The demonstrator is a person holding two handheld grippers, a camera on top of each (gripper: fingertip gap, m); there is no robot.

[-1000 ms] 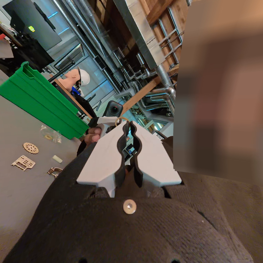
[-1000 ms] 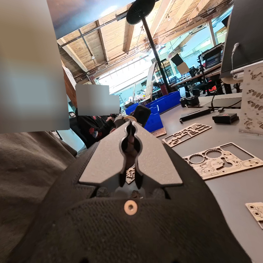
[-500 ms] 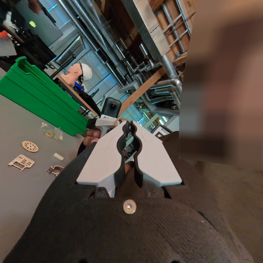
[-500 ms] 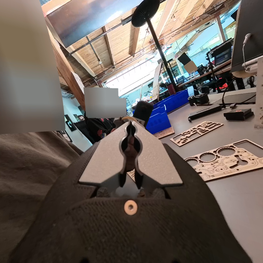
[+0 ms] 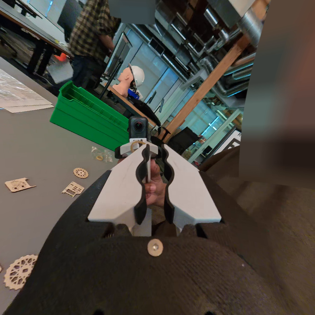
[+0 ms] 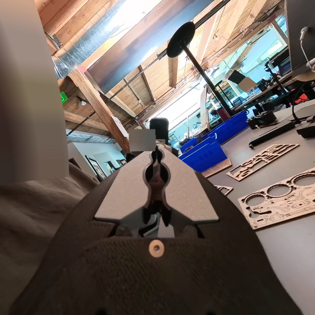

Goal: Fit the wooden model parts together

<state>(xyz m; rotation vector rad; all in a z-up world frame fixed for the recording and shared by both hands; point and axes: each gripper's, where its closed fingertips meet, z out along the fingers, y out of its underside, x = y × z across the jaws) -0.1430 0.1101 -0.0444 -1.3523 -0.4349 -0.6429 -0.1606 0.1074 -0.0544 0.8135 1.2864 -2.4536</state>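
Note:
My left gripper (image 5: 155,147) has white fingers with black pads. Its tips stand apart and nothing is gripped between them. My right gripper (image 6: 157,149) has grey fingers, and its tips meet with nothing visible between them. The two grippers point at each other, close together, above the grey table (image 5: 34,153). The right one (image 5: 136,148) shows just beyond the left tips, with a rubber band on it and a hand below. Loose wooden parts lie on the table at the left: a small gear (image 5: 81,173), a slotted panel (image 5: 73,189), a flat piece (image 5: 18,185) and a large gear (image 5: 18,271).
A green bin (image 5: 88,117), papers (image 5: 18,95) and a small plastic bag (image 5: 101,156) lie on the left. A person in a plaid shirt (image 5: 90,34) stands behind. On the right are punched wooden sheets (image 6: 279,201) (image 6: 262,162), blue bins (image 6: 204,156) and black devices (image 6: 272,127). My two grippers' fingertips are within a few centimetres of each other.
My left jaws have opened wider. Both grippers have swung, and the right gripper now sits straight ahead of the left tips. The right jaws stay shut.

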